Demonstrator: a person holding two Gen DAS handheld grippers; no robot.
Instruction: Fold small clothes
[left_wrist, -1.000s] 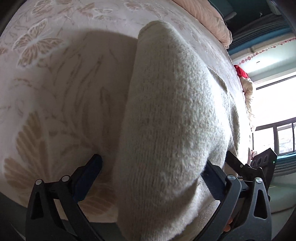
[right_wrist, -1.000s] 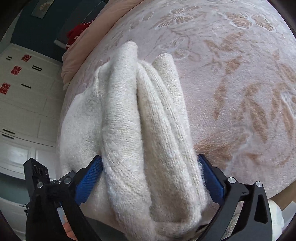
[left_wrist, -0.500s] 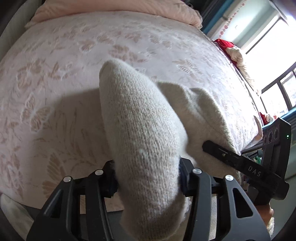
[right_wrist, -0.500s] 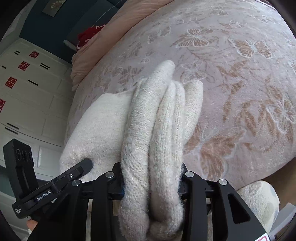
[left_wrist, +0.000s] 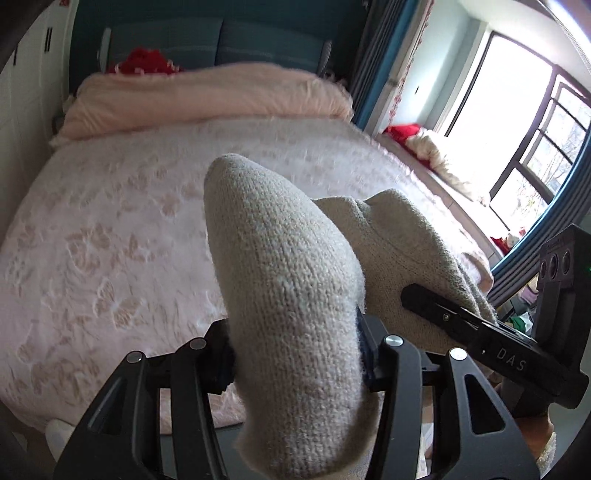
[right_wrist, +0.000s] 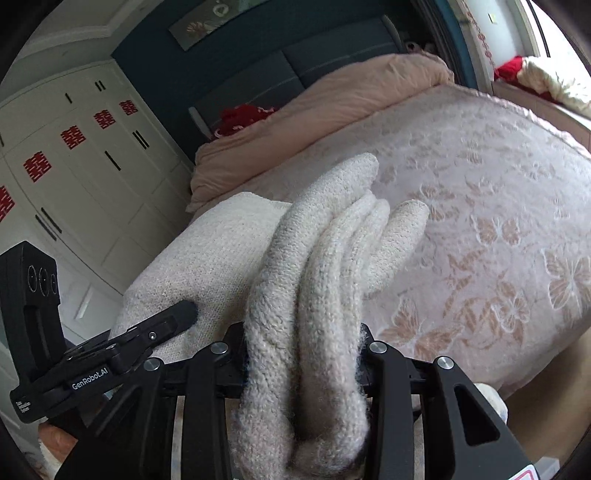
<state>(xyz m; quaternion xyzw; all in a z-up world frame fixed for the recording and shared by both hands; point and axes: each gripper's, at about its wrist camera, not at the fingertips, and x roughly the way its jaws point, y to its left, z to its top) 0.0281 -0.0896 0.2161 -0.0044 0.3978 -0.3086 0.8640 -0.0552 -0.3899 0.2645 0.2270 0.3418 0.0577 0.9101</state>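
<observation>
I had the cream knit sweater (left_wrist: 288, 295) pinched in both tools and lifted off the bed (left_wrist: 110, 229), above its near edge. The left gripper (left_wrist: 295, 354) was clamped narrow on a single thick roll of knit that stood up between its fingers. The right gripper (right_wrist: 303, 354) was clamped the same way on a bunch of several stacked folds, with a flat span of sweater (right_wrist: 207, 258) stretched between the two tools.

My judgement was that the step in hand was carrying the gripped edge over the bed to lay a fold. To do it well I would have kept both grips at equal height and equally far apart so the span stayed taut without stretching the knit, moved both together toward the pink quilt (left_wrist: 207, 96) at the head of the bed, and lowered until the cloth rested flat on the bed before releasing. The right-hand bunch looked thick and uneven, so I judged it might drop in a lump and need smoothing.

Counted: one sweater, two grippers, one bed, one pink quilt, one red cloth (right_wrist: 240, 114) beyond the quilt.
</observation>
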